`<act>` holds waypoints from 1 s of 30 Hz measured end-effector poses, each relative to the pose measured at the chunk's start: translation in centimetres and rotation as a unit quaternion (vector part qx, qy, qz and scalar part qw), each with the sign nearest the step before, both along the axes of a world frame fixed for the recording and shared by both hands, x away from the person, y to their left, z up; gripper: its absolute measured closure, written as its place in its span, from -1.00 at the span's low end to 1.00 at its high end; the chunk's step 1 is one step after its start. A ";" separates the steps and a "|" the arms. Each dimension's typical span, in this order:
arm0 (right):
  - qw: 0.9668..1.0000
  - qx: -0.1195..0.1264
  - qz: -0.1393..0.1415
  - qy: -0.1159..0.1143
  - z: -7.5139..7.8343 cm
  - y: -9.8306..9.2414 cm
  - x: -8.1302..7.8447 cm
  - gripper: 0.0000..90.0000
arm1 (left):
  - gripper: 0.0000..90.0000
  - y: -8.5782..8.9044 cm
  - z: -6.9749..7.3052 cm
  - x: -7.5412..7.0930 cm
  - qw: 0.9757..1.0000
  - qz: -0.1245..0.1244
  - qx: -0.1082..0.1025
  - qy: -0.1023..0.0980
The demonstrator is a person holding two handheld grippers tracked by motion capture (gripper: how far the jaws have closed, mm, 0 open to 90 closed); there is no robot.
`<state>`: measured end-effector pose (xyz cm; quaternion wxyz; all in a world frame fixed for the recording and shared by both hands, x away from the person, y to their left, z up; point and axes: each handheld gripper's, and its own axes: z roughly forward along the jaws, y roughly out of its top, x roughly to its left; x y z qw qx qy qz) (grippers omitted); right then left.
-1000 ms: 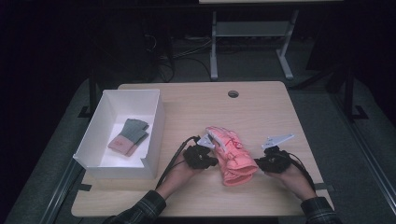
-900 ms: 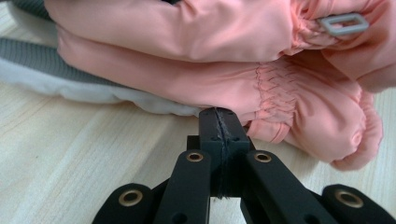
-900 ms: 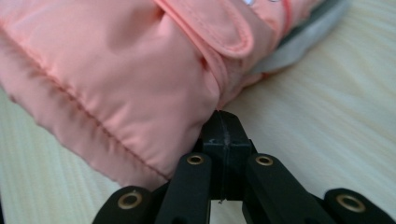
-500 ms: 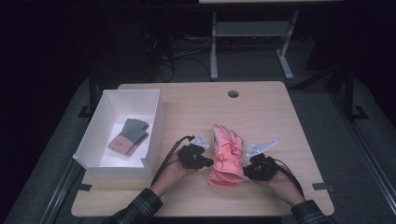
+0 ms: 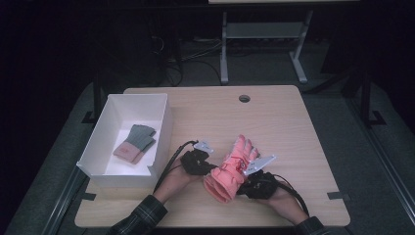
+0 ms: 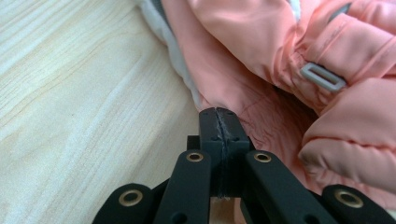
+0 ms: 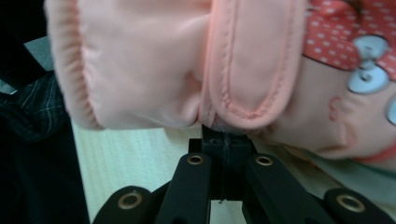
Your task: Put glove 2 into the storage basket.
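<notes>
At the far left of the table [image 5: 288,122] stands an open white box [image 5: 110,166], and in it lies a grey glove with a pink cuff [image 5: 134,143], flat on the bottom; it looks like the place where sorted gloves end up, which would explain why the box sits within easy reach of the left hand

Just right of the box, the left gripper [image 5: 199,162] lies low on the wood, its jaws pressed together with a thin fold of the pink ski glove [image 5: 232,169] caught at their tips; in the left gripper view the tips [image 6: 218,122] meet at the edge of the puffy fabric near the white lining, a pinch that serves to anchor that side so the glove does not slide

The glove itself rests in the middle of the near half of the table, fingers pointing away from the person, cuff toward them, lying between the two grippers

On its right, the right gripper [image 5: 254,182] is likewise closed, its tips [image 7: 225,135] nipping the glove's cuff strap from below, so the cuff end appears raised off the wood, probably to carry the glove toward the box
</notes>
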<state>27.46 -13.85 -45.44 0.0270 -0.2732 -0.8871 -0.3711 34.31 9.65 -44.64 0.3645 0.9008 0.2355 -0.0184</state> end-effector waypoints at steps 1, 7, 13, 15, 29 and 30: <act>1.000 0.000 -0.001 0.002 0.0 0.1 -0.1 1.00 | 0.99 0.0 0.0 0.0 1.000 -0.001 0.002 -0.001; 1.000 -0.003 0.003 0.004 0.4 -0.3 -0.3 1.00 | 0.99 -0.2 -0.1 0.0 1.000 -0.004 0.005 0.000; 1.000 -0.012 0.010 0.013 0.5 0.0 -1.0 1.00 | 0.99 0.1 0.0 0.0 1.000 0.003 0.012 0.005; 1.000 -0.016 0.008 0.014 0.5 -0.1 -1.3 1.00 | 0.99 0.5 0.2 -0.4 1.000 0.006 0.014 0.001; 1.000 0.003 0.011 -0.006 2.0 0.5 -1.6 1.00 | 0.99 1.0 0.1 -1.1 0.999 0.004 0.025 0.024; 1.000 0.005 0.007 -0.007 2.1 0.5 -1.6 1.00 | 0.99 0.9 0.0 -1.2 0.999 0.005 0.024 0.024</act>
